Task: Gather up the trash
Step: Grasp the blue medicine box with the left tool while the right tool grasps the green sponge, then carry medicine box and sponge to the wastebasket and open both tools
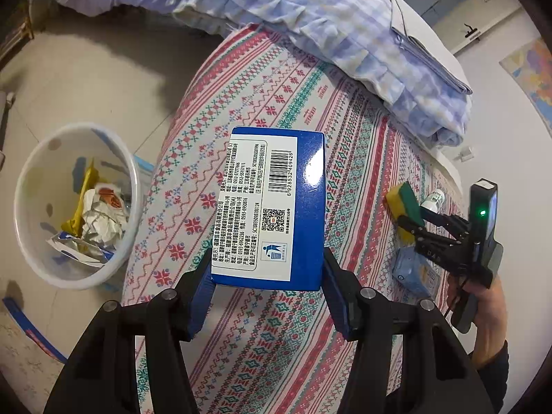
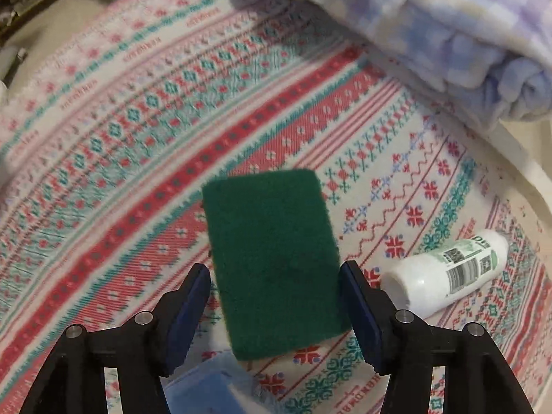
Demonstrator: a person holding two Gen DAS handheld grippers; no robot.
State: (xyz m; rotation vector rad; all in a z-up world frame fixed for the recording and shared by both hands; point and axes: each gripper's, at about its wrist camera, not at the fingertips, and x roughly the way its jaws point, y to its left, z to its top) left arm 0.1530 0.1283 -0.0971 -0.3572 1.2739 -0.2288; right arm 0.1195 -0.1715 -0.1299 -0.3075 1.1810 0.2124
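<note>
My left gripper [image 1: 267, 270] is shut on a blue box [image 1: 272, 207] with a white label and barcode, held above the patterned bedspread [image 1: 262, 79]. A white bin [image 1: 51, 241] with crumpled paper and wrappers stands on the floor to the left. My right gripper [image 2: 274, 279] holds a green-and-yellow sponge [image 2: 272, 258] between its jaws; the left pad sits slightly off the sponge's edge. It also shows in the left wrist view [image 1: 410, 224], with the sponge [image 1: 405, 203] at its tips. A white bottle [image 2: 448, 272] lies on the bed to the right.
A folded blue checked quilt [image 1: 345, 34] lies at the back of the bed. A pale blue packet [image 1: 414, 272] lies under the right gripper; it also shows in the right wrist view [image 2: 207, 390]. Tiled floor [image 1: 86, 79] is left of the bed.
</note>
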